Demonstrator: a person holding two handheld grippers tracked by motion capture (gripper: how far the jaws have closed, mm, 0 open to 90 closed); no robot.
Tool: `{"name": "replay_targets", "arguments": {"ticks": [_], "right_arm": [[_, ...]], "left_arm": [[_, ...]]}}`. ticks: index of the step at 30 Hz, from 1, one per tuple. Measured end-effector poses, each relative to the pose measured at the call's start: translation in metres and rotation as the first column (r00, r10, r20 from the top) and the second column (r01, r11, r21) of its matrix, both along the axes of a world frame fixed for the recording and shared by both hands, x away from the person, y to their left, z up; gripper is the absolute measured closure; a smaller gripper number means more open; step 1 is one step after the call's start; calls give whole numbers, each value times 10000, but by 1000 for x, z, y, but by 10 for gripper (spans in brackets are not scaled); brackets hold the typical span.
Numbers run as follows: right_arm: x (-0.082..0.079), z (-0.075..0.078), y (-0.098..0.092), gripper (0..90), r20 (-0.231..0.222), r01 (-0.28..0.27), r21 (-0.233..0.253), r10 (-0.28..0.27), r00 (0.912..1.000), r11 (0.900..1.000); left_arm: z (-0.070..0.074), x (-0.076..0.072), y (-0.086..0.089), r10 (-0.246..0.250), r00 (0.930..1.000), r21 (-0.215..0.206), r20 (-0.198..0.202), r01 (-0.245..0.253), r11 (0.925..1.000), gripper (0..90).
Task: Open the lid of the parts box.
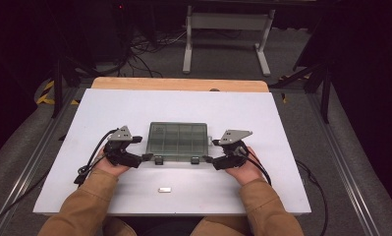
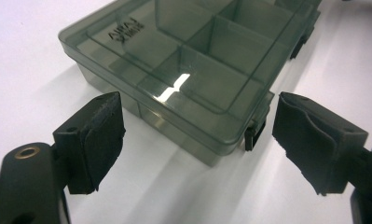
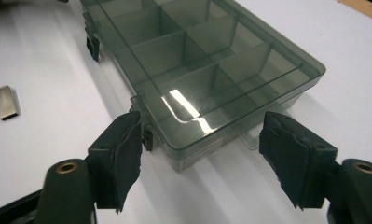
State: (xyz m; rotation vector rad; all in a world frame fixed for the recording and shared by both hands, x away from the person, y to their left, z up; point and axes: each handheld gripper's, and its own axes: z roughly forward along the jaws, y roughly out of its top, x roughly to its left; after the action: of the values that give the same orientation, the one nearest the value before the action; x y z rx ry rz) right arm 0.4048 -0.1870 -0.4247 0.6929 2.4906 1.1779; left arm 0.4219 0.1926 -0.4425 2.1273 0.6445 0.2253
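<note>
A: Table first. What is on it?

B: A white table top (image 1: 134, 108). Near its middle lies a flat box (image 1: 178, 141) of smoky clear plastic, lid shut, with dividers inside forming small compartments. Two dark latches sit on its near edge, a left latch (image 1: 158, 160) and a right latch (image 1: 195, 160).

A: Anything else?

B: A small silver metal piece (image 1: 164, 189), near side of the box, well apart from it and close to the table's near edge.

A: Left gripper?

B: The left gripper (image 1: 147, 157) sits just beside the box's near left corner, held in the person's left hand (image 1: 110, 164). Jaws spread wide, nothing between the pads. In the left gripper view the corner of the box lies just ahead of the gap, and one latch shows beside the inner pad.

A: Right gripper?

B: The right gripper (image 1: 207, 159) mirrors it at the near right corner, in the right hand (image 1: 242, 169). Jaws also wide apart, gripping nothing. In the right gripper view the corner of the box reaches into the gap. Whether a pad touches the latch, I cannot tell.

A: Sleeves?

B: Tan sleeves (image 1: 93, 196) on both forearms, entering from the near edge.
</note>
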Motion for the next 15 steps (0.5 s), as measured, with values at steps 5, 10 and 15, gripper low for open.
{"name": "replay_targets", "arguments": {"ticks": [5, 10, 15], "right_arm": [[-1, -3, 0, 329, -181, -53, -160, 50, 9998, 9999], [-2, -7, 0, 355, -370, -113, -176, 107, 9993, 9998], [-3, -9, 0, 400, -486, -143, -210, 133, 9987, 9997]], "left_arm": [[-2, 1, 0, -169, 9998, 194, -84, 171, 9997, 205], [-4, 1, 1, -258, 9989, 175, -389, 265, 9995, 239], [-6, 1, 3, -271, 9976, 272, -638, 289, 9992, 268]]}}
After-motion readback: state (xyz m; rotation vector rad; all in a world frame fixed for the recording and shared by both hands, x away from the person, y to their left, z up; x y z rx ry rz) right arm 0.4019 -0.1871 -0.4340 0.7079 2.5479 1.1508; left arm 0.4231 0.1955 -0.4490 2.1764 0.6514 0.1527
